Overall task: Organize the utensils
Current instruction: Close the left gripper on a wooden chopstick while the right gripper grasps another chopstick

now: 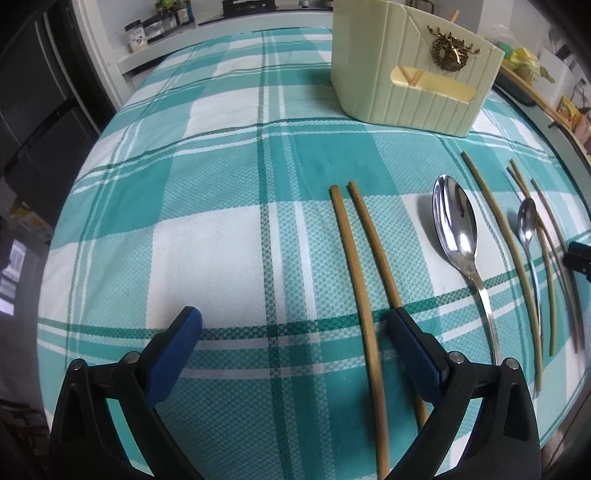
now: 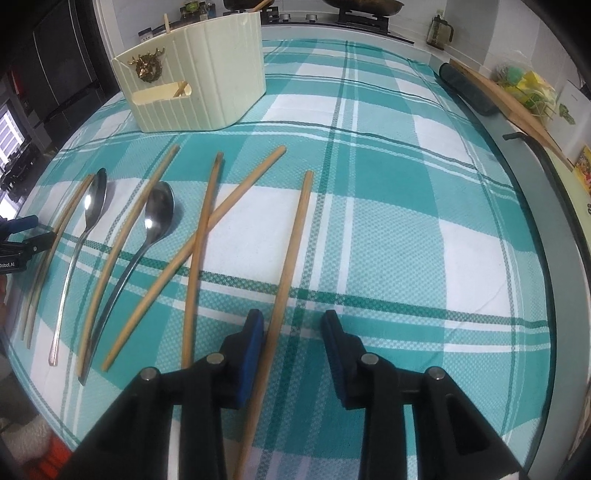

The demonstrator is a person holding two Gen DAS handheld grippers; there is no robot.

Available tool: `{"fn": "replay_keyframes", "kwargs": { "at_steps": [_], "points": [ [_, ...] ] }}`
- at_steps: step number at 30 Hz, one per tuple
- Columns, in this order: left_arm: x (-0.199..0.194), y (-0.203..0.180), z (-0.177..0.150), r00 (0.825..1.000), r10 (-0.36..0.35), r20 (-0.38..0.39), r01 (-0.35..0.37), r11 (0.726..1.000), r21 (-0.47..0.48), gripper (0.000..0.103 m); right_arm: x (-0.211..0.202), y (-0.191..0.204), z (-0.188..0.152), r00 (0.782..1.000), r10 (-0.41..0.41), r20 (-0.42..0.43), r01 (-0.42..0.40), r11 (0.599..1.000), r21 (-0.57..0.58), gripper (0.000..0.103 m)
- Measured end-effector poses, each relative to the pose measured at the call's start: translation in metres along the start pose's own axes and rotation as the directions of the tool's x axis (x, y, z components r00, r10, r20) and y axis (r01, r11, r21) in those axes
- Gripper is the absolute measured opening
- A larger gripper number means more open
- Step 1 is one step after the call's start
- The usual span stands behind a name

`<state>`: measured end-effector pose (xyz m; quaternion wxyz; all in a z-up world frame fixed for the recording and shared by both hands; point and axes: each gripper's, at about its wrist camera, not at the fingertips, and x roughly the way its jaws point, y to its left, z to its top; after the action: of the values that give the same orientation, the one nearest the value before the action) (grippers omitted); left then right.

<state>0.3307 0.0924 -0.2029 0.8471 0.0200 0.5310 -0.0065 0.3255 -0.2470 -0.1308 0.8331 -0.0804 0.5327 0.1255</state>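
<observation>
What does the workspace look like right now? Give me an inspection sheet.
Surface: teal plaid tablecloth, flat.
Job's things: cream utensil holder upright at the far side; six chopsticks and two spoons lying loose in front of it, two chopsticks crossed.
Clutter: nothing seen on the cloth.
Grippers: left gripper open, one chopstick between its fingers; right gripper open over the rightmost chopstick.
Cables: nothing seen.
Surroundings: stove, jars behind.

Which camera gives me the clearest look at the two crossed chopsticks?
The right wrist view: the crossed chopsticks lie near its centre, both full lengths and the crossing visible. In the left wrist view they sit squeezed at the right edge, partly behind the small spoon.
</observation>
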Motion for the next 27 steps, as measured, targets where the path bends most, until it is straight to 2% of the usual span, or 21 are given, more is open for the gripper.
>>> {"fn": "replay_keyframes", "kwargs": {
  "at_steps": [4,6,12,20,23,26,27],
  "points": [
    [0.007,0.004,0.015,0.999,-0.037,-0.026,0.037,0.999,-0.009,0.087,0.009,0.001,0.019,1.000,0.007,-0.020,-0.007,1.000,-0.018,0.034],
    [0.010,0.005,0.021,0.998,-0.044,-0.036,0.044,0.999,-0.015,0.086,0.014,-0.001,0.029,1.000,0.013,-0.028,-0.014,1.000,-0.016,0.034],
    [0.017,-0.003,0.043,0.997,-0.050,-0.055,0.051,0.999,0.019,0.072,0.029,-0.009,0.061,0.998,0.034,-0.047,-0.033,0.999,0.008,0.034],
    [0.022,-0.007,0.054,0.998,-0.038,-0.053,0.040,0.999,0.022,0.068,0.043,-0.008,0.088,0.998,0.024,-0.049,-0.023,0.999,0.032,0.033],
    [0.020,-0.008,0.054,0.999,-0.030,-0.040,0.031,0.999,0.029,0.052,0.044,-0.009,0.089,0.999,-0.011,-0.038,0.012,0.999,0.033,0.018],
    [0.018,-0.008,0.056,1.000,-0.016,-0.025,0.017,0.999,0.034,0.030,0.044,-0.012,0.090,1.000,-0.014,-0.025,0.015,0.999,0.045,0.009],
    [0.018,-0.007,0.057,1.000,-0.015,-0.020,0.016,0.999,0.035,0.013,0.044,-0.013,0.091,1.000,-0.013,-0.022,0.014,0.999,0.051,0.008]
  ]
}}
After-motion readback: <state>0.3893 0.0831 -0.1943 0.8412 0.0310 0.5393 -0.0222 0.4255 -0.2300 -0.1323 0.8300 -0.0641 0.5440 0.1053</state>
